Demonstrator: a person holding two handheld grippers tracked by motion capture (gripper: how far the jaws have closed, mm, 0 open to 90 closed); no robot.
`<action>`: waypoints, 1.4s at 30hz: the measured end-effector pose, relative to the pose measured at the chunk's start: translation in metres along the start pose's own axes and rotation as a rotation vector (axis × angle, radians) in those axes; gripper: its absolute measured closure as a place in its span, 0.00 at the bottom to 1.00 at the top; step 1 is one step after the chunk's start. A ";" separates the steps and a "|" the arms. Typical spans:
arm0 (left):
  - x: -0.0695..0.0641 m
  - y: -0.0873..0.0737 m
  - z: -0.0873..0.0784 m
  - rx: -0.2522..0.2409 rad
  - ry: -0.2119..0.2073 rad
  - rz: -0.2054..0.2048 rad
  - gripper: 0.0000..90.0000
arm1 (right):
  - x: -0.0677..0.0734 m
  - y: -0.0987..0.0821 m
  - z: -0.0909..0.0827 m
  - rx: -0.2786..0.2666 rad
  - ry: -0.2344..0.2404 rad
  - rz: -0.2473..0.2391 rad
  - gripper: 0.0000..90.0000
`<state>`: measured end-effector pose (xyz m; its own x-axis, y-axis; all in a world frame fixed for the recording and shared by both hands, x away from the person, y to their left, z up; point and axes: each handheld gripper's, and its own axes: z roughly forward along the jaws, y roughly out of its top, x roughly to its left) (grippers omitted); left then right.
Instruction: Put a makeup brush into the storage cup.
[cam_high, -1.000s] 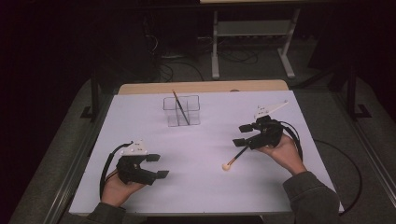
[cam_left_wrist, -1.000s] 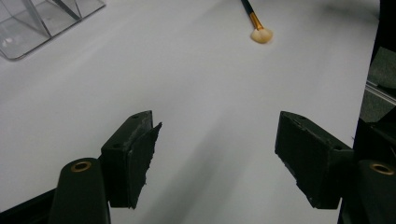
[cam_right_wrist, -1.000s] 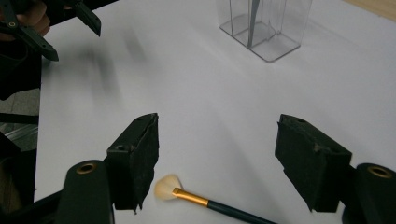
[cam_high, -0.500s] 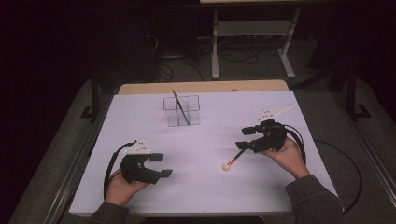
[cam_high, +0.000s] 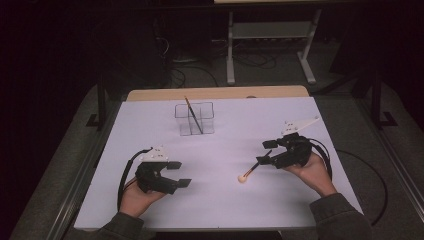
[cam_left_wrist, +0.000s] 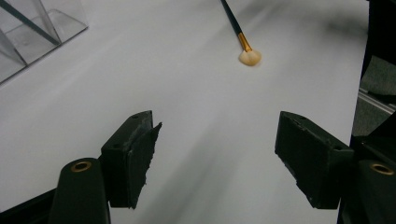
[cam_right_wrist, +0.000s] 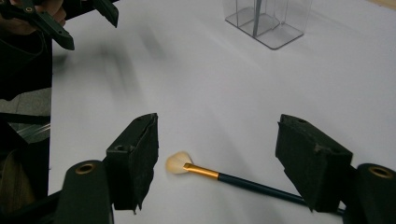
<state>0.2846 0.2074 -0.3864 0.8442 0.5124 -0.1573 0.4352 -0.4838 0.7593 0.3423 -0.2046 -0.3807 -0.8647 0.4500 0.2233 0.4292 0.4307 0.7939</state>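
1. The brush (cam_high: 251, 171) lies flat on the white table (cam_high: 220, 210), long axis slanting, pale bristle head toward the person, dark handle running up toward the right gripper (cam_high: 263, 152).
2. The right gripper hangs low over the handle, jaws wide apart, gripping nothing; the left gripper (cam_high: 180, 173) rests well apart, likewise open and empty.
3. The handle's far end is hidden beneath the right gripper.

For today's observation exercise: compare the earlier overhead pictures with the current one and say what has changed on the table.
Little has changed. The right gripper has drifted slightly toward the person, its open jaws above the brush lying on the table. Nothing was gripped or released. The left gripper stays open and still, and the clear holder with its upright brush keeps its place.
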 end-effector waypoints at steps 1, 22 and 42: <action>0.000 0.001 0.001 0.002 0.000 0.003 0.31 | 0.001 -0.001 0.000 0.002 0.001 0.005 0.32; -0.006 0.020 0.023 0.034 -0.016 0.029 0.31 | 0.004 -0.020 -0.004 0.017 -0.005 0.012 0.32; -0.016 0.044 0.056 0.066 -0.043 0.050 0.31 | 0.006 -0.032 -0.009 0.042 -0.017 0.015 0.32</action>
<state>0.3076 0.1385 -0.3862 0.8774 0.4560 -0.1489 0.4110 -0.5546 0.7235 0.3213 -0.2222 -0.3997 -0.8537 0.4698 0.2246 0.4527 0.4567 0.7658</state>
